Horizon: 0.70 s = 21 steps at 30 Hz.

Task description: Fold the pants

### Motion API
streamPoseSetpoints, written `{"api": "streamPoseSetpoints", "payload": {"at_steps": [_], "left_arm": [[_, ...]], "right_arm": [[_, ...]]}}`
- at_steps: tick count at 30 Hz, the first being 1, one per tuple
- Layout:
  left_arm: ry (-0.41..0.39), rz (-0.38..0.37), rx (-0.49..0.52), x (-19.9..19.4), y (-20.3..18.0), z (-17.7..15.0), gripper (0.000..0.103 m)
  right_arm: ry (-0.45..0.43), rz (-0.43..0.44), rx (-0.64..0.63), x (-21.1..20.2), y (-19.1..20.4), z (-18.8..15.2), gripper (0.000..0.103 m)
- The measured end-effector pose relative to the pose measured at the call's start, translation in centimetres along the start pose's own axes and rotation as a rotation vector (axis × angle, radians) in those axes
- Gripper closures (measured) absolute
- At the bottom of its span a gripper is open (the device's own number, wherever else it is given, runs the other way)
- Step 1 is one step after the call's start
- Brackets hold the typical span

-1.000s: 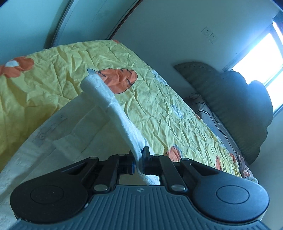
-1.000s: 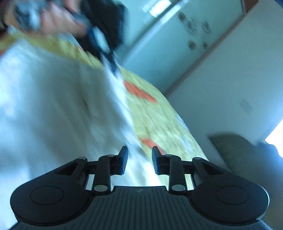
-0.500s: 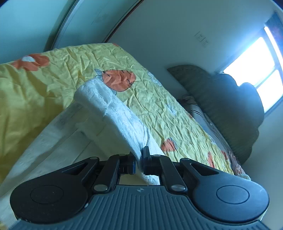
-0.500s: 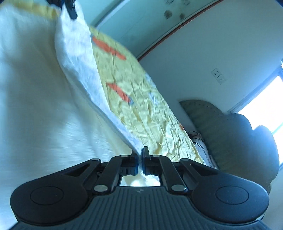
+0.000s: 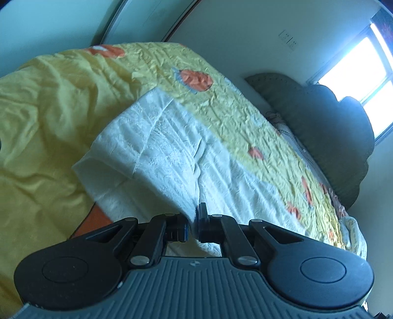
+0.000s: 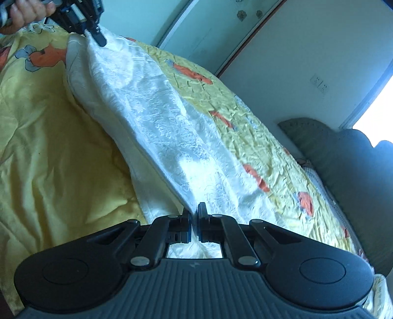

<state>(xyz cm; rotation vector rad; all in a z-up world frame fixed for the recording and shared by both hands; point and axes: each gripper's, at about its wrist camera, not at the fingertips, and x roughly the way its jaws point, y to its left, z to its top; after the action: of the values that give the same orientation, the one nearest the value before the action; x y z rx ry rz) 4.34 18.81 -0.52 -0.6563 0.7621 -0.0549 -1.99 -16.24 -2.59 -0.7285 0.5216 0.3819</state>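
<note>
The left gripper [image 5: 194,220] is pinched tight on a fold of the white pants [image 5: 172,152], its jaws closed with cloth squeezed between them. The right gripper [image 6: 194,220] is clamped the same way on another edge of the same garment. From the right wrist view the left gripper also shows far off at the top corner, nipping the pants' other end, with the person's hand [image 6: 24,9] behind it — so the fabric hangs stretched between the two grips along one long edge.

The pants are textured white cloth, lying on the yellow bedspread [image 5: 49,122] with its orange carrot print. Part of them is lifted off the bedspread at both held points, and the rest trails down onto it. Beyond the bedspread, toward the window [image 5: 356,63], sits a dark padded headboard [image 5: 331,127].

The step in hand looks like carrying one edge over to lay a fold. To do it well, I would keep both grips level and the span between them taut, so the held edge stays straight. Lower both ends onto the bedspread together — and release only once the upper layer rests flat on the lower, edges matched. Slack in the middle would likely leave a wrinkle or a skewed crease.
</note>
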Motion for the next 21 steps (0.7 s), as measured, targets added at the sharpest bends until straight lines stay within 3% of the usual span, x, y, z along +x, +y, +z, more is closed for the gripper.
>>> {"api": "streamPoseSetpoints", "payload": {"at_steps": [10,11,12,16,18,21], "left_arm": [[0.03,0.042,-0.014,1.3,1.1,-0.5,0.096],[0.034,0.043,-0.01,1.2,1.0,-0.4,0.094],[0.037,0.052,0.001,1.1,0.9,-0.3,0.079],[0.042,0.082,0.024,-0.5,0.5,0.1,0.078],[0.039,0.11,0.039,-1.6,0.3,0.3,0.078],[0.025,0.144,0.057,-3.0,-0.6,0.9,0.078]], "right_arm": [[0.04,0.002,0.019,-0.2,2.1,-1.2,0.099],[0.043,0.005,0.024,-0.2,2.1,-1.3,0.098],[0.045,0.007,0.026,0.0,2.0,-1.4,0.098],[0.072,-0.016,-0.075,-1.3,2.6,-1.5,0.097],[0.084,0.028,-0.085,-2.7,1.8,-1.7,0.097],[0.066,0.156,0.096,-4.5,-1.6,-1.5,0.096]]}}
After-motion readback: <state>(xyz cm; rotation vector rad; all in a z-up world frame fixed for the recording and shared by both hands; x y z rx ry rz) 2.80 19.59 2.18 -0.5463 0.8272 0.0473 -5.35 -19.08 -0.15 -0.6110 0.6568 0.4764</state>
